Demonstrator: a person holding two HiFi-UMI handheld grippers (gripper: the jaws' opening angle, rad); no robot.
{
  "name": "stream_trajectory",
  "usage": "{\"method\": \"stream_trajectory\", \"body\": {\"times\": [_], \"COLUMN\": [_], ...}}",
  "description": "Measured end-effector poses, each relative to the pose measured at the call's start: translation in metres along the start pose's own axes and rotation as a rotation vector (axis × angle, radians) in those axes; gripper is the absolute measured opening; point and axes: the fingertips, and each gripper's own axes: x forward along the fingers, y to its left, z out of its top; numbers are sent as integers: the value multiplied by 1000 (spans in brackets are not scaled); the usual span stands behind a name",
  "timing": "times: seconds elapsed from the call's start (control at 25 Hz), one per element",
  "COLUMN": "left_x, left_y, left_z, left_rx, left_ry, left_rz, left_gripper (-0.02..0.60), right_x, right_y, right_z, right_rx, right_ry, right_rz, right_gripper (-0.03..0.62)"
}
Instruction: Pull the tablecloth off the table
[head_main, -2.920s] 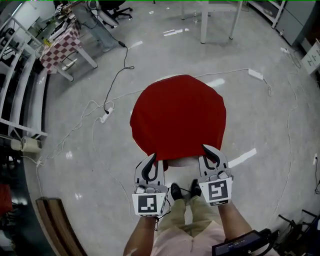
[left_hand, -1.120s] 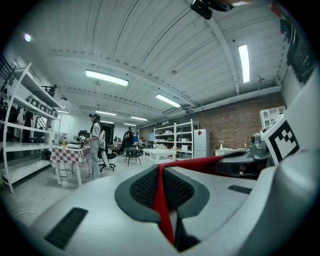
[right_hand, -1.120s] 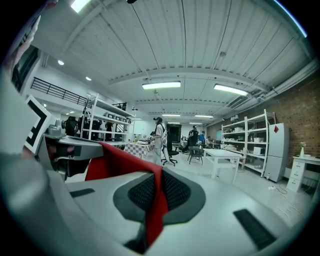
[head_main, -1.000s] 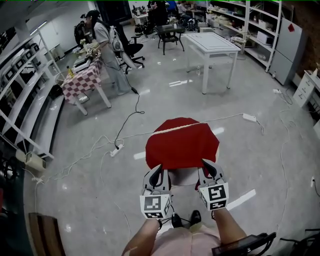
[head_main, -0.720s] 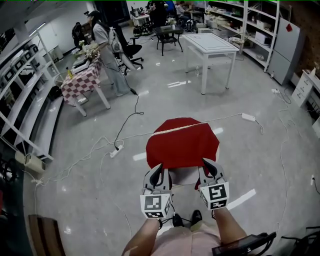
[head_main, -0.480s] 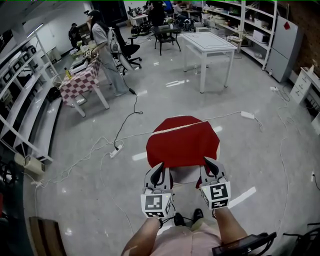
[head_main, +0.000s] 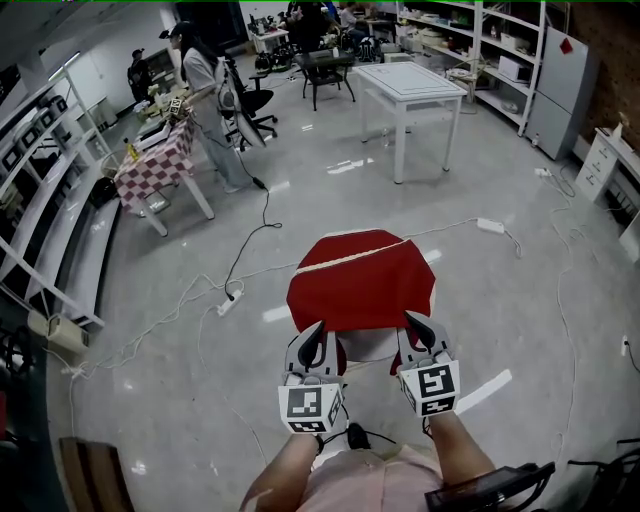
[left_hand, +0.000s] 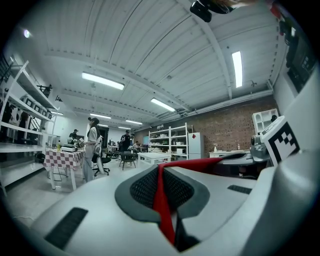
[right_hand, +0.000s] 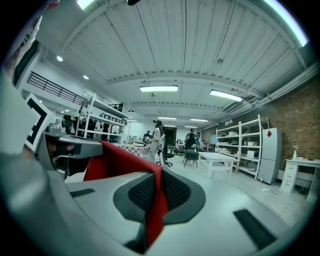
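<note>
Left gripper (head_main: 316, 330) and right gripper (head_main: 410, 322) clamp the tablecloth (head_main: 360, 285); it has slid back, baring the table (head_main: 365, 346) at its near rim. Removal judged partway

We find the table (head_main: 367, 346) at lower centre, only a pale strip of it bare near us, the red tablecloth (head_main: 360, 282) spread over the rest; around it the glossy grey floor (head_main: 330, 205) carries loose cables (head_main: 244, 250) and a power strip (head_main: 490, 226)
</note>
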Motion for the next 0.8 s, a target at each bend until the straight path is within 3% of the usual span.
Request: {"method": "stream_trajectory", "body": {"times": [0.8], "left_x": [-26], "left_y": [-48], "left_z": [-2], "left_rx": [13], "left_ry": [11], "left_rz": [65], "left_gripper": [37], "right_x": [-45], "right_y": [-16], "right_z": [-9], "right_rx": [10], "right_ry": [-25], "right_rz": [53], "right_gripper": [23]}}
